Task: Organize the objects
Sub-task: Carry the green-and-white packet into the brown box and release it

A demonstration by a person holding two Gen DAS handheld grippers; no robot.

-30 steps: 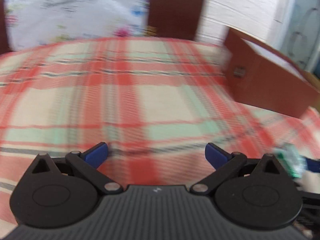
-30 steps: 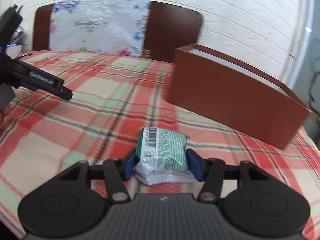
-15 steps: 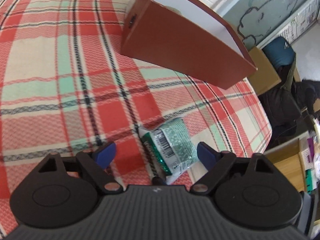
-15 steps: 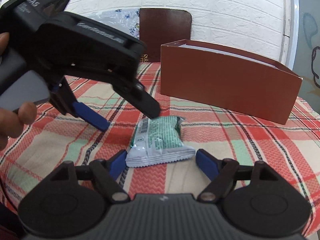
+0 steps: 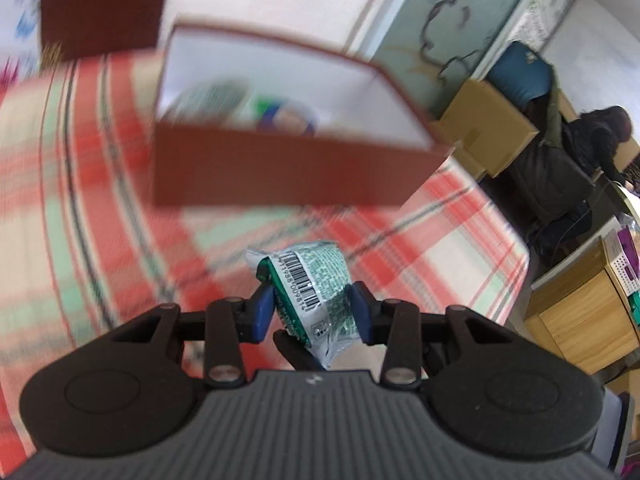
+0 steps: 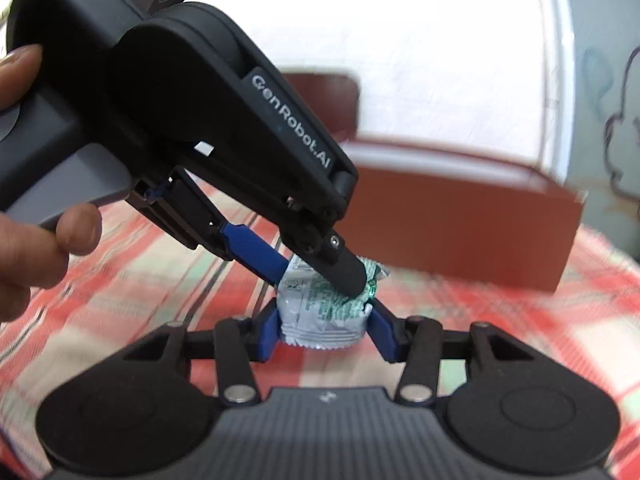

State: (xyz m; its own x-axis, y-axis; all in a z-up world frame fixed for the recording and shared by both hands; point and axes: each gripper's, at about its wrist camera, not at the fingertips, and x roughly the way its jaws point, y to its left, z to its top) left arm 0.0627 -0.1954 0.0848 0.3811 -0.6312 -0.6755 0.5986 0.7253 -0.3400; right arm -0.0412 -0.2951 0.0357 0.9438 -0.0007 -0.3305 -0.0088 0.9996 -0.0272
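- The checked tablecloth (image 5: 80, 184) fills the scene. Every place here is given from the brown box (image 5: 288, 176) that stands on it. A second ago our left-hand view showed only cloth and that box's outer wall; now the box faces us with its top open.
- The brown box has white inner walls, and blurred things already lie inside, one green and one blue; we cannot tell what they are. From that we judge the box to be the place where things are gathered.
- The left tongs (image 6: 316, 268), seen from the right hand, have swung in from well to the side of the box. They now reach down in front of the box's long wall, a hand (image 6: 36, 216) around the grip.
- The right tongs (image 6: 324, 330) sit lower, on the near side, further from the box.
- The green snack packet (image 5: 316, 292) sits in front of the box, between it and us, not yet inside. A second ago only the right tongs had it. Half a second ago both pairs stood wide around it. Now both are closing, with their blue pads against its sides.
- We judge a handover to the left tongs is under way, with the drop into the box to follow.
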